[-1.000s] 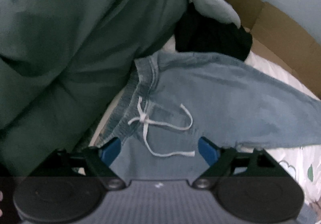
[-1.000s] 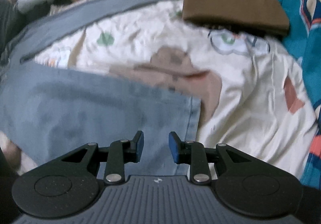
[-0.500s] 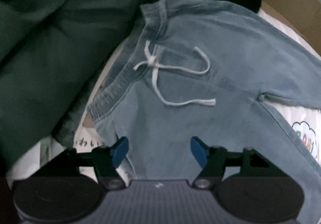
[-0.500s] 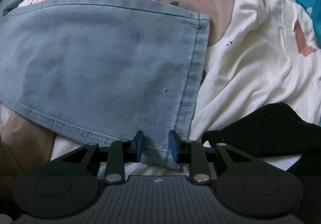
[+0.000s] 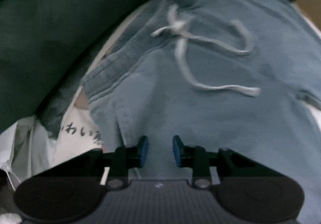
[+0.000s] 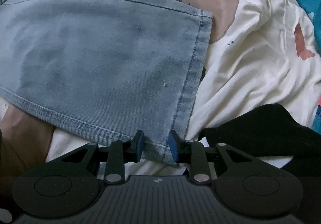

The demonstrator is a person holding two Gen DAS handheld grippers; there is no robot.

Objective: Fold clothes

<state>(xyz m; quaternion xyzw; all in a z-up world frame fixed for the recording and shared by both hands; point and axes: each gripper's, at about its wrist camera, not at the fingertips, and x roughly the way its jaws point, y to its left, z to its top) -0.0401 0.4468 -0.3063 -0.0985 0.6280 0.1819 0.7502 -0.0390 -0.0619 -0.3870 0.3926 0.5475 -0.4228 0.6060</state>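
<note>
A: Item count and position?

B: One pair of light blue denim trousers [image 5: 210,103], lying flat on the printed bedsheet [image 6: 250,67]. One white drawstring [image 5: 192,47], tied in a bow at the waistband [image 5: 112,69]. One leg end shows in the right wrist view, its hem [image 6: 192,75] on the sheet.

A: Orientation?

B: In the right wrist view the leg's long axis runs left to right, hem at the right. The waistband lies at the upper left of the left wrist view.

A: Left gripper [image 5: 160,150]?

B: Pointing steeply down over the denim below the waistband. Its jaws have just been closing; fabric sits in the narrow gap, but the blurred frame does not show whether the pads press it.

A: Right gripper [image 6: 156,146]?

B: Straddling the near hem corner, partly open, with gaps visible beside the pads; not clamped.

A: Surroundings, relative to the trousers?

B: One dark green quilt [image 5: 50,33] left of the waistband. One black cloth [image 6: 260,129] just right of the hem corner. No containers visible.
</note>
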